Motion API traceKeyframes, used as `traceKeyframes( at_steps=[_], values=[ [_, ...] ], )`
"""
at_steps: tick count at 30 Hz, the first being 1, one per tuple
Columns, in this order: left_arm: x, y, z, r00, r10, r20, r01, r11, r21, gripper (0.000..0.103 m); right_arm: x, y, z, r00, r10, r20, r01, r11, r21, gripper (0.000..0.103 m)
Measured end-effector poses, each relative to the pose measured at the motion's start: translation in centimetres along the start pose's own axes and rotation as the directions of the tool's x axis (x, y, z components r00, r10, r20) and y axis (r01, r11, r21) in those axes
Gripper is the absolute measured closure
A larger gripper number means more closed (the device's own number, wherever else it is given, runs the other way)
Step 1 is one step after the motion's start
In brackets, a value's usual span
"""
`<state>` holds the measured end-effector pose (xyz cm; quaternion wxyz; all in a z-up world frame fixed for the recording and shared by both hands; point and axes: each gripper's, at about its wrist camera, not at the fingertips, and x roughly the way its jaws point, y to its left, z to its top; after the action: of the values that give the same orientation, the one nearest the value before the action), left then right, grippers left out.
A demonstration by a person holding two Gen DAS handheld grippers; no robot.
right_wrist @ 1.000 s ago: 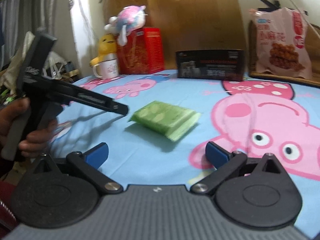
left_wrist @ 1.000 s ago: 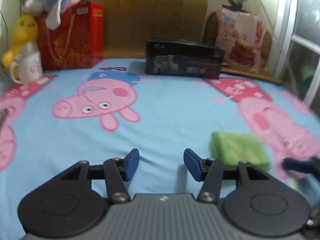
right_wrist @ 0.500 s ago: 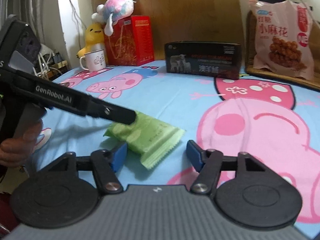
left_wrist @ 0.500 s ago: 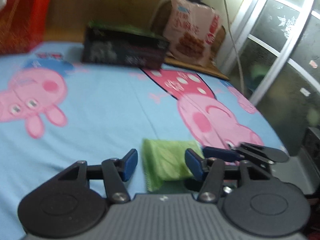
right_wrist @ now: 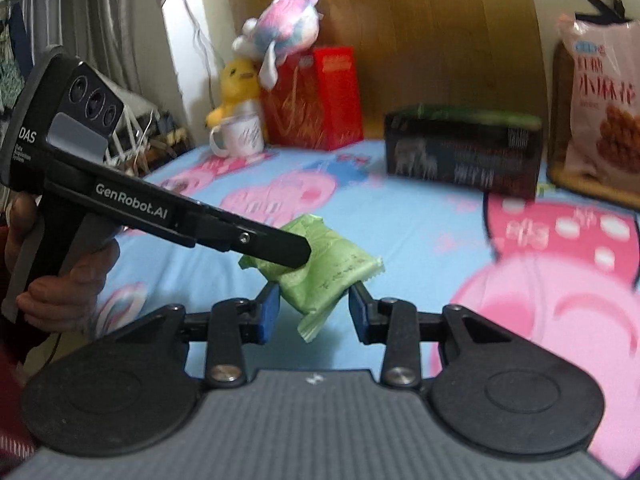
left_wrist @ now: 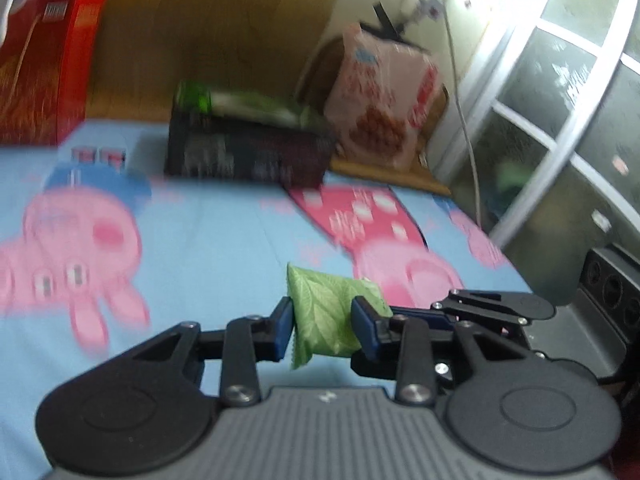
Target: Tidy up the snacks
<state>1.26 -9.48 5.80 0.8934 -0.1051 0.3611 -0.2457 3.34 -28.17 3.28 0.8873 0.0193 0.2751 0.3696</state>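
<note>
A blue cartoon-pig bedsheet covers the surface, with a wooden panel behind. At the far edge stand a red gift bag, a white mug, a dark box and, far right, a pink bag of fried dough twists.

The green snack packet is lifted just off the sheet, near the middle, caught between both tools. The right gripper has just been closing, and its blue pads sit against the packet's near end. The left gripper, likewise just closing, pinches the packet across its width; in the right view its black finger lies over the packet's far left corner. Blur softens the contact, so how firm each grip is I can only judge as probable.

The packet's long axis runs from the right gripper away toward the far left, and both hands are equally on it. The dark box lies beyond, far and slightly right.
</note>
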Motion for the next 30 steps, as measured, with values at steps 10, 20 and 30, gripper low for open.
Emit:
traceKeyframes(
  at_steps=[10, 20, 30],
  values=[
    [7.9, 0.6, 13.3, 0.975, 0.144, 0.167, -0.154, 0.987, 0.044, 0.065, 6.8, -9.5, 11.2, 0.989, -0.097, 0.109, 0.095, 0.995, 0.029, 0.064],
    [15.0, 4.3, 16.4, 0.956, 0.248, 0.157, -0.249, 0.968, -0.018, 0.062, 11.0, -14.4, 11.3, 0.955, -0.267, 0.128, 0.256, 0.962, 0.097, 0.06],
    [7.8, 2.3, 8.6, 0.923, 0.335, 0.19, -0.342, 0.939, 0.008, 0.052, 3.1, -9.8, 4.1, 0.938, -0.269, 0.22, 0.193, 0.929, 0.314, 0.033]
  ],
)
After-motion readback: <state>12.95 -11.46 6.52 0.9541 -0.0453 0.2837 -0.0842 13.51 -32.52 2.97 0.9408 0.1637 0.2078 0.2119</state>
